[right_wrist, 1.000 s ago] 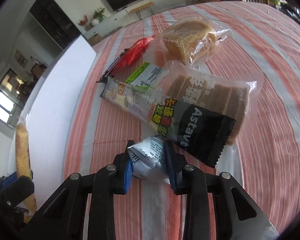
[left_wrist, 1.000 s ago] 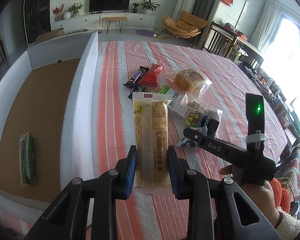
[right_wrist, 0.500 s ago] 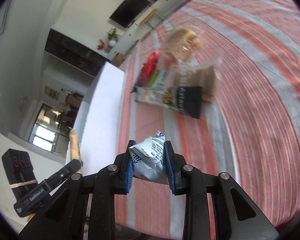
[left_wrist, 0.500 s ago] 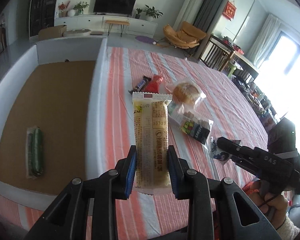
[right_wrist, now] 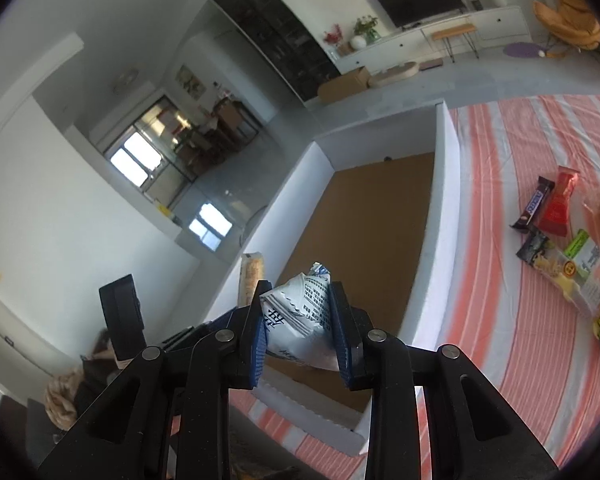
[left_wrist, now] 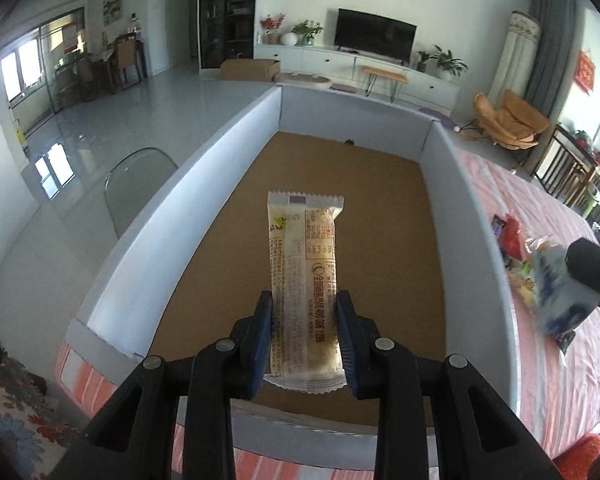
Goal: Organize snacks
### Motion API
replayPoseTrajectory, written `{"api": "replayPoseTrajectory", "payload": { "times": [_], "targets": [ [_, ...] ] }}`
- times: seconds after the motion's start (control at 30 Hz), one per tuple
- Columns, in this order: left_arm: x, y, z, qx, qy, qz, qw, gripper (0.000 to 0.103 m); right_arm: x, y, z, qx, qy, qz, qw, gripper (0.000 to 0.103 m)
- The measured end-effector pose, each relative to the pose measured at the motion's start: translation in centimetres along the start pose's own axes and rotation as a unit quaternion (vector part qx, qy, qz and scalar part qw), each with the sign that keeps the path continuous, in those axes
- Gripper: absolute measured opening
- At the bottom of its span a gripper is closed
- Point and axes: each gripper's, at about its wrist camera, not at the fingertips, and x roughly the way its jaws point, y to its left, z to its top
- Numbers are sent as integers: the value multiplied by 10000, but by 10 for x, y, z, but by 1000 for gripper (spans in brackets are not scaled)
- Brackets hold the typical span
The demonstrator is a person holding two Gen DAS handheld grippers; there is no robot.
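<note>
- Striped worktop [right_wrist: 512, 320] carries a white-walled box [left_wrist: 472, 216] with a brown floor.
- Loose snack pile [right_wrist: 560, 240] lies right of the box wall.
- Left gripper [left_wrist: 304, 336], jaws opening, long beige snack pack [left_wrist: 304, 272] between them, above the box.
- Right gripper [right_wrist: 300, 332], jaws opening around a white-blue packet [right_wrist: 300, 312], near the box's corner.

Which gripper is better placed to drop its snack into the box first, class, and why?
Left. The left gripper holds its long beige bar over the box floor, jaws opening. The right gripper, with its white packet, hangs nearer the box's front edge.
</note>
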Motion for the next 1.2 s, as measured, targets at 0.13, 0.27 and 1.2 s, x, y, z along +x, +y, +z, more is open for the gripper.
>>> {"api": "replayPoseTrajectory", "payload": {
  "times": [0.13,0.27,1.2],
  "targets": [
    [8,-11,-10,21,26,88,10000,83,7,-28,-22,36,135,-542,9984,61],
    [-1,-39,-8,208,-198,-198,9994,86,-32,-71,-40,17,-294,-1409,9896,62],
    [94,-301,-93,2314,430,-1485,9605,100,-184,-298,-136,2172,-864,-5109,8273,72]
  ]
}}
